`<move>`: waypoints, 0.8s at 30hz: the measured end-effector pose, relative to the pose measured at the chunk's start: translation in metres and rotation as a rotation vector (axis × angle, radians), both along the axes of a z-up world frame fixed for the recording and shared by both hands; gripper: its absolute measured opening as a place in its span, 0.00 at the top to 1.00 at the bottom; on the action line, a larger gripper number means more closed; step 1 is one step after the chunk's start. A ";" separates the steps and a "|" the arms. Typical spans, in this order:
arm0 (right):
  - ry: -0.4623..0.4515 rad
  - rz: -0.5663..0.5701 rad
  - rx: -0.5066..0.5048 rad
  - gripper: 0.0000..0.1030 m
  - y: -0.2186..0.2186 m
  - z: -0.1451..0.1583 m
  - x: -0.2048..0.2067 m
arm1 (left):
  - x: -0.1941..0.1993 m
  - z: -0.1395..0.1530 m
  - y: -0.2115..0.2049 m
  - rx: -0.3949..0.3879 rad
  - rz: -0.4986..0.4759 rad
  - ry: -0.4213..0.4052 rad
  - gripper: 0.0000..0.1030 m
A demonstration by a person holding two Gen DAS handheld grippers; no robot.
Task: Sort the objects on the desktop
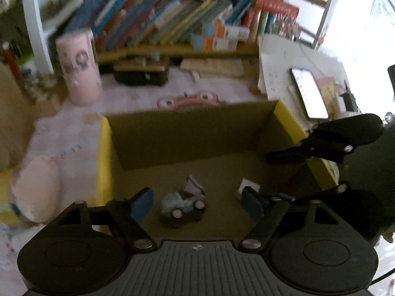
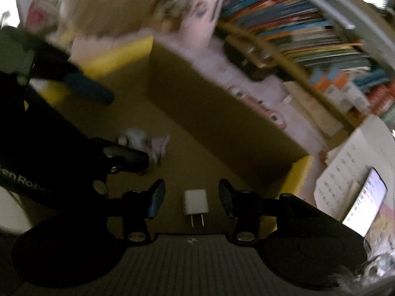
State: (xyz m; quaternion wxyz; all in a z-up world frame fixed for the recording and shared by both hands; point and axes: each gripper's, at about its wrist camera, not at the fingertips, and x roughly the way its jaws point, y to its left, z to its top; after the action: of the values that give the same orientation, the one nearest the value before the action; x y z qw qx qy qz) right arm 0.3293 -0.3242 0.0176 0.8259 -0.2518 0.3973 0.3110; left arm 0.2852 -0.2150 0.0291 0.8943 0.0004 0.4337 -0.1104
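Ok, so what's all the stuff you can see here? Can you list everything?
box: one, brown inside with yellow rims, middle of the desk
toy car: one, pale blue-green, on the box floor, between the left gripper's open fingers
charger: one, white with two prongs, on the box floor, between the right gripper's open fingers
pink canister: one, upright on the desk behind the box, to the left
pink glasses: one pair, just behind the box's far wall
books: many, mixed colours, leaning on the shelf at the back
phone: one, screen lit, on papers right of the box
left gripper: one, black, open over the car
right gripper: one, black, open over the charger
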 end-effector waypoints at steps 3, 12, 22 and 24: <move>-0.062 -0.052 0.070 0.53 -0.007 0.018 -0.015 | -0.014 0.013 0.006 0.004 0.016 -0.072 0.16; -0.263 -0.216 0.187 0.39 -0.026 0.058 -0.059 | -0.067 0.043 0.019 0.061 0.051 -0.323 0.16; -0.398 -0.410 0.249 0.30 -0.040 0.066 -0.106 | -0.108 0.049 0.049 0.019 0.130 -0.398 0.15; -0.406 -0.457 0.270 0.28 -0.041 0.065 -0.116 | -0.118 0.049 0.055 0.025 0.147 -0.420 0.15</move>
State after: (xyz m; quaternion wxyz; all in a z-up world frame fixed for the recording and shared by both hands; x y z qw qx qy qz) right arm 0.2130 -0.3649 0.0824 0.9624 -0.1013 0.2263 0.1111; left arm 0.1671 -0.1596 0.0778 0.9705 0.0029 0.2382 -0.0372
